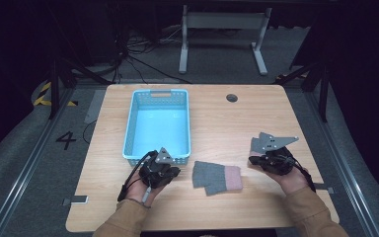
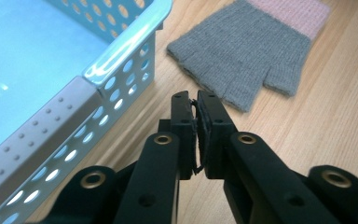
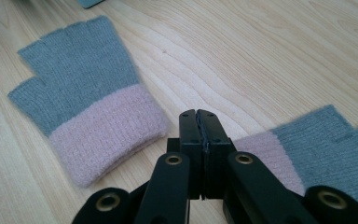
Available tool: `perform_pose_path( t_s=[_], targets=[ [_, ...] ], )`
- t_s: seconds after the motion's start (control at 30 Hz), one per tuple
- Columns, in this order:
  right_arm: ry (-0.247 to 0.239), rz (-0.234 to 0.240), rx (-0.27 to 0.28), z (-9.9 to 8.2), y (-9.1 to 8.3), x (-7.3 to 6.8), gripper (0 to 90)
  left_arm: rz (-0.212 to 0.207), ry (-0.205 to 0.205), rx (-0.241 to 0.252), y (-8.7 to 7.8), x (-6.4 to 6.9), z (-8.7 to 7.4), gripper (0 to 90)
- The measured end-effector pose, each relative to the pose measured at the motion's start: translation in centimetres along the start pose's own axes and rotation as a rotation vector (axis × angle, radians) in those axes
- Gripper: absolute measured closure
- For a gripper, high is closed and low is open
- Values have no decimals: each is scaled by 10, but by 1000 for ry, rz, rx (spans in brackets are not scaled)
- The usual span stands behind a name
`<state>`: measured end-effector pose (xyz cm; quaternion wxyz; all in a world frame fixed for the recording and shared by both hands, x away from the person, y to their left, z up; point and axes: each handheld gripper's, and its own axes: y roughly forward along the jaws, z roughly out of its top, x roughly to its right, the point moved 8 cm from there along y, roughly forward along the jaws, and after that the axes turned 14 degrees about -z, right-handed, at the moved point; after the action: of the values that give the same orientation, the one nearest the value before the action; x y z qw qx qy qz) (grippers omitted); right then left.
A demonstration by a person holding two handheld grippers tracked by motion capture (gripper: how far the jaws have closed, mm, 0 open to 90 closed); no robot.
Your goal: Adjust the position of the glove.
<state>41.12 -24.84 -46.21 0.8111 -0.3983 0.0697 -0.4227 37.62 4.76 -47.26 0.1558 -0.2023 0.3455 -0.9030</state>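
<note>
Knitted wool, grey with a pink cuff: a fingerless glove (image 1: 216, 177) lies flat on the desk (image 1: 237, 123) between your two hands, just off the near right corner of the blue basket (image 1: 128, 143).

Handling, by the look of it: light, limp, no stiffness at all. It will droop and fold from whatever point you pinch. Not fragile, not slippery; the knit should grip well.

Best hold: the doubled pink cuff, thickest part, nearest your right gripper (image 3: 198, 114).

Long axis runs across the desk, left to right. Cuff points right, finger stubs point left toward your left gripper (image 2: 196, 100), thumb toward the near edge.

Both sets of jaws are pressed together, nothing between them.

A second matching glove (image 3: 326, 149) lies close under your right gripper.
</note>
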Motion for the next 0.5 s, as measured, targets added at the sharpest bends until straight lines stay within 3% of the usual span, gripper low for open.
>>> perform_pose_path(
  t_s=[0.27, 0.5],
  targets=[
    [2, 14, 9, 0, -3, -2, 899, -20, 26, 1, 1, 6, 6, 868],
    [33, 5, 19, 0, -7, 3, 895, -34, 36, 15, 1, 8, 10, 856]
  ],
)
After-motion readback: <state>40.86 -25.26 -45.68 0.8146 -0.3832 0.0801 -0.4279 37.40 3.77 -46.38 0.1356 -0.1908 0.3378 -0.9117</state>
